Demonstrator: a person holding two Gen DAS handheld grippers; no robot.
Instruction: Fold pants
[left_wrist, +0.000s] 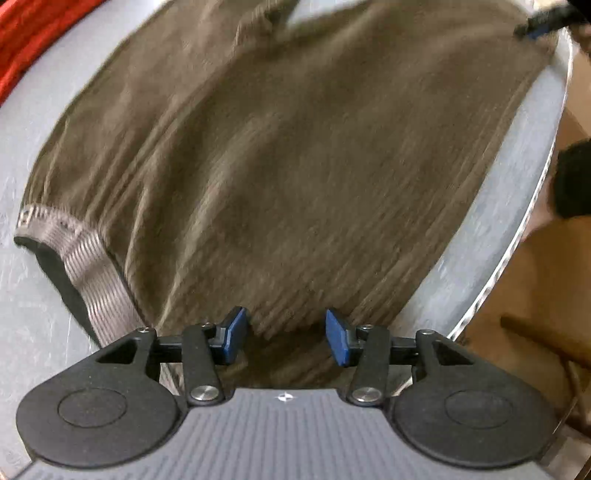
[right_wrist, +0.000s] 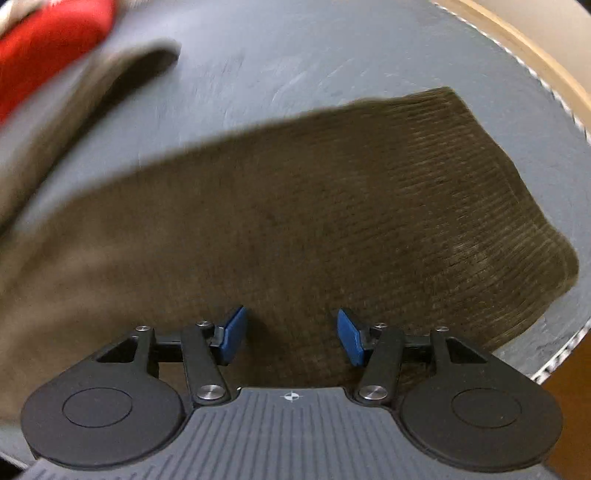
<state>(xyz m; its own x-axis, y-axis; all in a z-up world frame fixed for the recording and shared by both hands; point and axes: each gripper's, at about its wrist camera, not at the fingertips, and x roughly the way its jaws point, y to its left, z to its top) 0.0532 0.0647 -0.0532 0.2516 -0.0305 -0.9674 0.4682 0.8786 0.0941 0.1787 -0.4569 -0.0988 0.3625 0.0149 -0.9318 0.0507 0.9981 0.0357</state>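
Brown ribbed pants (left_wrist: 288, 155) lie flat, waistband grey.

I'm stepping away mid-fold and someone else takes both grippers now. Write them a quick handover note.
Left gripper: open, holds nothing, above the pants near the waistband.
Right gripper: open, holds nothing, above the leg end.
Pants lie flat on the grey table, apparently folded leg on leg; red cloth at the far side.
Left: likely fold them across their length, then square up.
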